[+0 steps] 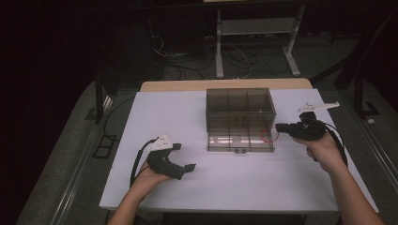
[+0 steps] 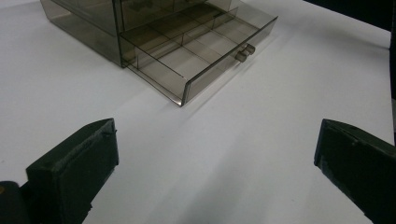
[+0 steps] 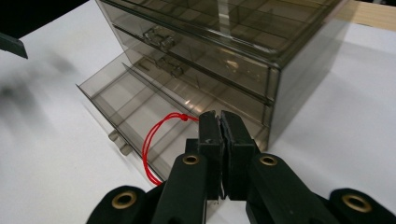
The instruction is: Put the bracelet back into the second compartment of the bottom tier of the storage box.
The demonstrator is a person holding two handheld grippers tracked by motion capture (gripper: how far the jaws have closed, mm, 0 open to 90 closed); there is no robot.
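Above the open bottom drawer (image 3: 140,109) of the smoky drawer box (image 1: 240,110), the right gripper (image 3: 220,122) pinches a thin red loop (image 3: 152,140); the left gripper (image 2: 210,163) gapes wide.

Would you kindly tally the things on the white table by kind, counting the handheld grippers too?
Smoky clear drawer cabinet, bottom drawer pulled open: 1
Red string loop, pinched in the right gripper: 1
Black handheld grippers, the right one and the left gripper: 2
Total: 4
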